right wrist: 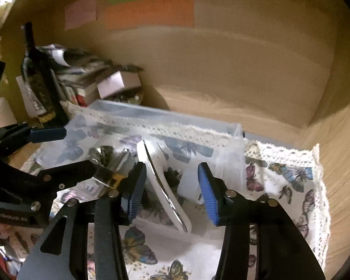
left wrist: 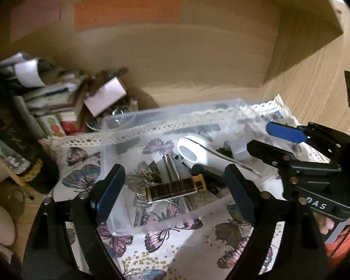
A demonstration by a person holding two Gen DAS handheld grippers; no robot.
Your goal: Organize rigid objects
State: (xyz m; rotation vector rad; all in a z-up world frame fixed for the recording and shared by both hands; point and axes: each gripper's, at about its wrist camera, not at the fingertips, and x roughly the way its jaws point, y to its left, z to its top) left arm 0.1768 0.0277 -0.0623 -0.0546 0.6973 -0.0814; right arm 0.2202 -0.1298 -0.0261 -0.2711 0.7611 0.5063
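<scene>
A clear plastic bin stands on a butterfly-print cloth. Inside lie a white handheld device with a grey window, a brown and gold lighter, a metal rod and a small white block. My left gripper is open and empty, its fingers either side of the lighter, just above the bin's near wall. My right gripper is open and empty, straddling the white device; it also shows in the left wrist view.
A dark bottle with gold trim stands left of the bin. Stacked boxes and papers with a white carton fill the back left corner. Wooden cabinet walls close the back and right.
</scene>
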